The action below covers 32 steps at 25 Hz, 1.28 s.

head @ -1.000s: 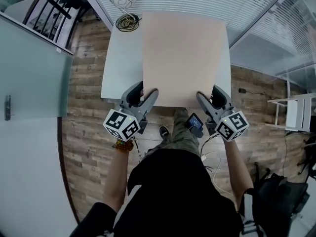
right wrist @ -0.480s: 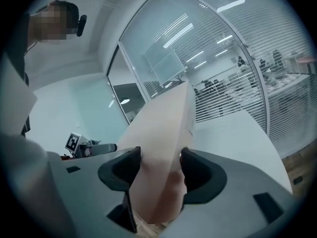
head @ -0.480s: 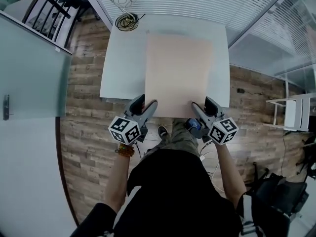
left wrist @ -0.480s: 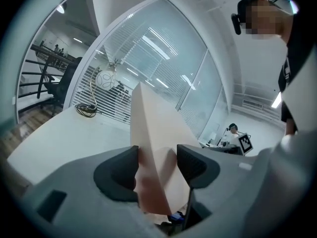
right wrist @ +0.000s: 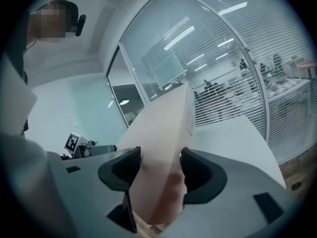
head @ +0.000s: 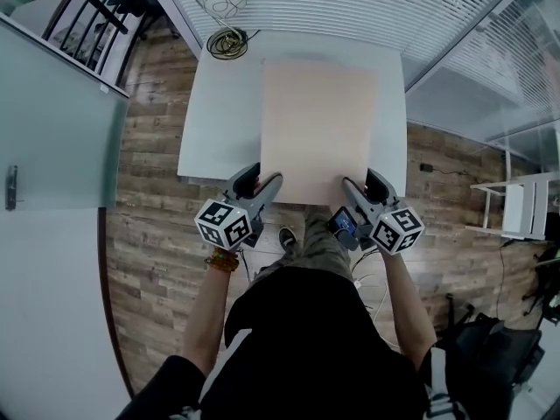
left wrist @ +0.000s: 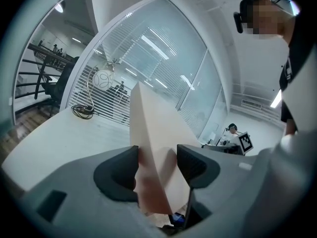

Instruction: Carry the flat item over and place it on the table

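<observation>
Flat board (head: 319, 129) over desk (head: 219, 121), near edge clamped between fingers (left wrist: 116, 175) of left gripper (head: 262, 180) and right gripper (head: 363, 184), overhanging desk front. Risk: uneven or early release, tipping board off front edge.

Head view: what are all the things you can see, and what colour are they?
Board: one, beige, over the table.
Table: one, white, middle.
Cable: one coil, dark, table's far left corner.
Lamp: one, pale globe, by the cable.
Chair: one, white, far right.
Bag: one, black, bottom right.
Floor: brown wood.
Left tongs: grey, shut on the board's near edge.
Right tongs: grey, likewise.
</observation>
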{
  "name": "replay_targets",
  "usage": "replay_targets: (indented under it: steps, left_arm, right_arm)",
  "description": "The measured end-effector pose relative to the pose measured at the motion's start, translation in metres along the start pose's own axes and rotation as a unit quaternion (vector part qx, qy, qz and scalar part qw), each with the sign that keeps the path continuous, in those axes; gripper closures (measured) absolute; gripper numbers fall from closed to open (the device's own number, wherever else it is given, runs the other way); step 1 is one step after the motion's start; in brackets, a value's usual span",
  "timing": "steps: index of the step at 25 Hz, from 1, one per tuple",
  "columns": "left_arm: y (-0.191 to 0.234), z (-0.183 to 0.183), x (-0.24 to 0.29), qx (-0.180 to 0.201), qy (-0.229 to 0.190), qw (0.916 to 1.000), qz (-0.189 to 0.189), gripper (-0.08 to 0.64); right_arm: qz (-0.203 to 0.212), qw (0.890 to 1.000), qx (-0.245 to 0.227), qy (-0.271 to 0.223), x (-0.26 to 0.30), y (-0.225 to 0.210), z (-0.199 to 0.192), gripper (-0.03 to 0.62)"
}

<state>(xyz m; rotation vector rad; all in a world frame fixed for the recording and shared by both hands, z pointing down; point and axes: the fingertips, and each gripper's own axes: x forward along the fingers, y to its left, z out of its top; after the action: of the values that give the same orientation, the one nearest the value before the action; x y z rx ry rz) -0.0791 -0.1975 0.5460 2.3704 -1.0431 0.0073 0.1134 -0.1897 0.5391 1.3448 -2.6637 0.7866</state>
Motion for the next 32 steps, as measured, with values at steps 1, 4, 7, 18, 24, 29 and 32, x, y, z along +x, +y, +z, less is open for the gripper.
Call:
replay_targets:
  steps: [1,4,7,18,24,29,32]
  left_arm:
    - [0.002,0.003,0.003,0.001,-0.001,1.0,-0.001,0.316]
    - [0.008,0.013,0.015,0.006,-0.003,1.0,-0.003,0.314]
    - [0.015,0.023,0.028,0.011,-0.002,0.9999,-0.007,0.314]
    - [0.046,0.042,0.078,0.003,0.008,1.0,-0.004,0.314]
    - [0.059,0.04,0.109,-0.004,0.024,0.9997,-0.003,0.314]
    - [0.073,0.035,0.129,-0.015,0.039,0.9991,0.003,0.314]
    - [0.083,0.026,0.139,-0.024,0.051,0.9984,0.008,0.314]
  right_arm:
    - [-0.001,1.0,0.0,-0.003,0.002,-0.002,0.003,0.35]
    - [-0.003,1.0,0.001,-0.009,0.011,-0.01,0.012,0.35]
    - [-0.003,1.0,-0.002,-0.013,0.02,-0.018,0.021,0.35]
    - [0.007,1.0,-0.023,0.001,0.063,-0.058,0.049,0.35]
    - [0.005,1.0,-0.02,0.011,0.079,-0.086,0.052,0.35]
    - [0.0,1.0,0.0,0.022,0.094,-0.107,0.046,0.35]
    - [-0.003,0.999,0.019,0.034,0.102,-0.118,0.035,0.35]
